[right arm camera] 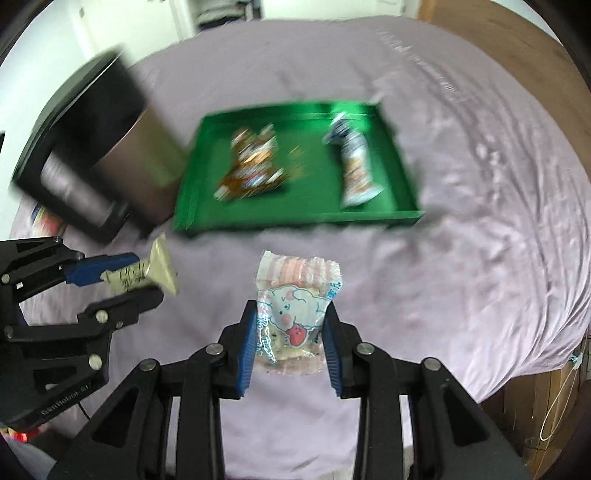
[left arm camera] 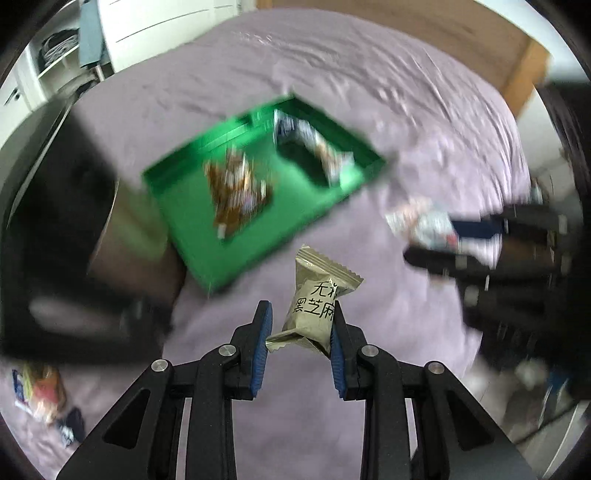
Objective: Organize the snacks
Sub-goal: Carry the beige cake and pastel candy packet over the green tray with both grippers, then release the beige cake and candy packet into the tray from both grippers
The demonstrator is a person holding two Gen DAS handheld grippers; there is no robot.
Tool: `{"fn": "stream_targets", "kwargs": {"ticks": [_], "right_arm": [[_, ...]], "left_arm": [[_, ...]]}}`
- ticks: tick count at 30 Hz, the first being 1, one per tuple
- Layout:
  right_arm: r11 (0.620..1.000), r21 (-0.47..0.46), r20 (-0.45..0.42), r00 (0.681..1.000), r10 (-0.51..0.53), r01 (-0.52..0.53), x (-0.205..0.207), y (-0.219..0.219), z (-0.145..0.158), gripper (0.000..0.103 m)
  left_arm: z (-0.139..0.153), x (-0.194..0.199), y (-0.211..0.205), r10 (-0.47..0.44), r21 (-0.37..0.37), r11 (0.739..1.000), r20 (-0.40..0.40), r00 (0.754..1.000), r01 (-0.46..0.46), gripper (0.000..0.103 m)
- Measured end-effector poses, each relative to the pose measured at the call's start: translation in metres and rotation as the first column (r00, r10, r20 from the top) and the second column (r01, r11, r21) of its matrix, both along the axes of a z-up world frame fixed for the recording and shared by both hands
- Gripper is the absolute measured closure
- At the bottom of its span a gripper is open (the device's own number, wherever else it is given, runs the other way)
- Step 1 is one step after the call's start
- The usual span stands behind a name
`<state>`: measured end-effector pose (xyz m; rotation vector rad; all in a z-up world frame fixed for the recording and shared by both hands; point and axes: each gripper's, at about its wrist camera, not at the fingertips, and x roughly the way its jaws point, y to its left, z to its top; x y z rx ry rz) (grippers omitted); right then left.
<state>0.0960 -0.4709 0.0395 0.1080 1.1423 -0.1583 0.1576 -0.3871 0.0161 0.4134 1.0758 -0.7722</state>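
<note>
My left gripper (left arm camera: 301,321) is shut on an olive-gold snack packet (left arm camera: 317,299) with black characters, held above the lilac bedsheet. In the right wrist view the same left gripper (right arm camera: 122,284) and its olive packet (right arm camera: 147,275) show at the left. My right gripper (right arm camera: 290,325) is shut on a clear pink-and-white packet with a cartoon sheep (right arm camera: 293,317). In the left wrist view the right gripper (left arm camera: 465,236) shows blurred at the right with that packet (left arm camera: 421,225). A green tray (right arm camera: 384,216) lies beyond both grippers, holding brown wrapped snacks (right arm camera: 251,166) and a white-blue packet (right arm camera: 354,166).
A dark cylindrical bin (right arm camera: 99,147) stands left of the tray (left arm camera: 258,251), close against it. Loose snack packets (left arm camera: 44,398) lie on the sheet at the lower left. A wooden bed frame (left arm camera: 524,70) borders the far right, and white cabinets (left arm camera: 147,26) stand behind.
</note>
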Motion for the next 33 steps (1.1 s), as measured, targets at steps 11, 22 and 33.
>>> {"fn": "stream_targets", "kwargs": {"ticks": [11, 22, 33], "right_arm": [[0.997, -0.077, 0.153, 0.988, 0.004, 0.008, 0.136, -0.107, -0.008, 0.103], [0.993, -0.023, 0.089, 0.989, 0.117, -0.116, 0.24, -0.126, -0.08, 0.103], [0.991, 0.0, 0.05, 0.989, 0.137, -0.137, 0.26, -0.11, -0.112, 0.103]], "left_arm": [[-0.025, 0.159, -0.106, 0.304, -0.001, 0.953, 0.062, 0.951, -0.304, 0.078], [-0.109, 0.231, -0.09, 0.535, 0.129, 0.831, 0.08, 0.841, -0.54, 0.078], [-0.119, 0.236, -0.076, 0.584, 0.094, 0.802, 0.084, 0.807, -0.59, 0.069]]}}
